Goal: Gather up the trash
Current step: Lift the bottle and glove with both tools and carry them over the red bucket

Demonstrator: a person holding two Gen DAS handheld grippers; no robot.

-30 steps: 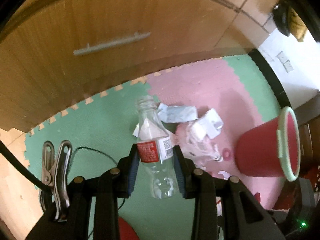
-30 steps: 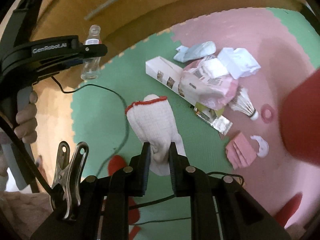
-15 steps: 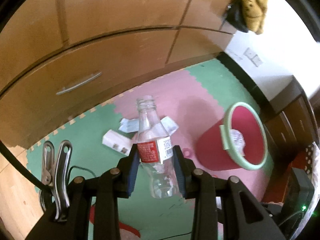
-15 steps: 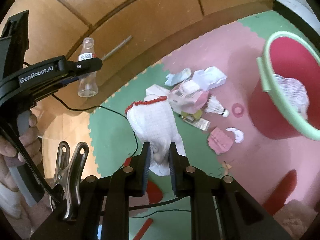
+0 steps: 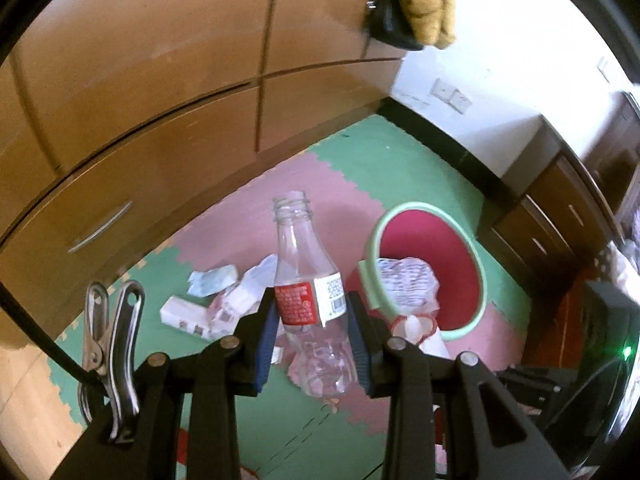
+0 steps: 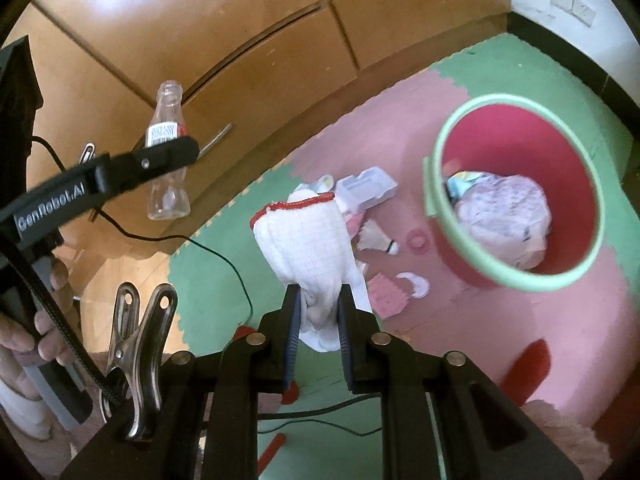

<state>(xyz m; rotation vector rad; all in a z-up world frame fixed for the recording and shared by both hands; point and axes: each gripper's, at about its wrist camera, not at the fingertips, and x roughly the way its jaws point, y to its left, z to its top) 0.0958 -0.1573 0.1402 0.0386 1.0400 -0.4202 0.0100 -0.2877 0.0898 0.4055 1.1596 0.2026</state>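
Clear plastic bottle [image 5: 310,300], uncapped and red-labelled, sat clamped upright in my left gripper [image 5: 312,340], up off the floor mat [image 5: 404,160]. My right gripper [image 6: 318,320] pinched a white glove [image 6: 308,248] with a red cuff. Both hung near the red bin [image 6: 516,196], which already held crumpled wrappers [image 6: 504,220]; more litter [image 5: 224,304] lay on the mat.
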